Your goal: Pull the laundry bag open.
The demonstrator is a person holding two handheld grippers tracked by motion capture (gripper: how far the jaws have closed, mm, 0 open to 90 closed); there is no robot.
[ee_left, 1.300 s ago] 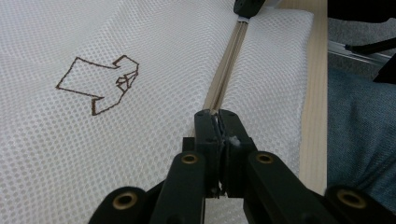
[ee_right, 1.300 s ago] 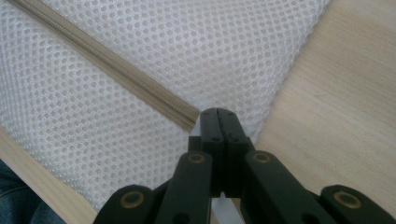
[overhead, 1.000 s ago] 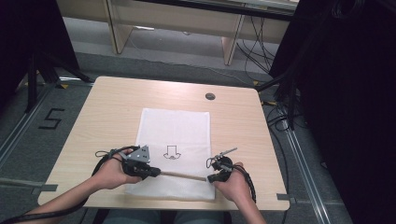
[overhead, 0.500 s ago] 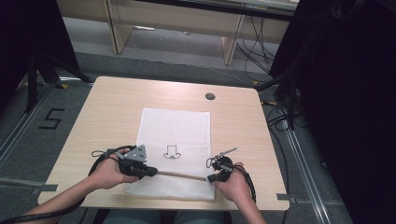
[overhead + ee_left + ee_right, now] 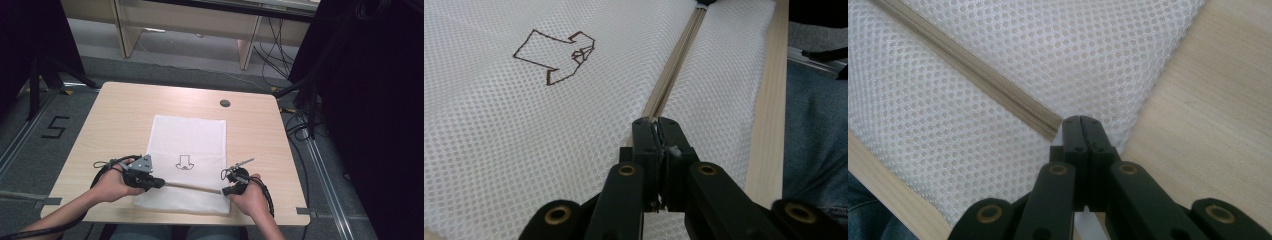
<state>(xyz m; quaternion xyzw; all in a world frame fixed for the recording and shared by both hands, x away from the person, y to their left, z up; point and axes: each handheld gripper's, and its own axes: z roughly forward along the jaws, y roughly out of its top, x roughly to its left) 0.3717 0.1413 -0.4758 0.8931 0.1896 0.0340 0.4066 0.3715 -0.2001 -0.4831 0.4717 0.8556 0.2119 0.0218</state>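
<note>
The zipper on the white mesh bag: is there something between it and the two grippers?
Nothing visible is. The left gripper is shut right on the zipper of the mesh bag. The right gripper is shut on the mesh at the zipper's other end.

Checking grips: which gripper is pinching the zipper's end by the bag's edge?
The right gripper; the left gripper clamps the zipper at its other end.

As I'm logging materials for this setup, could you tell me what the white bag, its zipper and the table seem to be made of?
White bag: apparently synthetic mesh fabric, matte, with a regular pattern of tiny holes. Zipper: beige woven tape with fine teeth, probably plastic. Table: light wood or wood-look laminate, smooth, with faint grain lines; which one is unclear.
</note>
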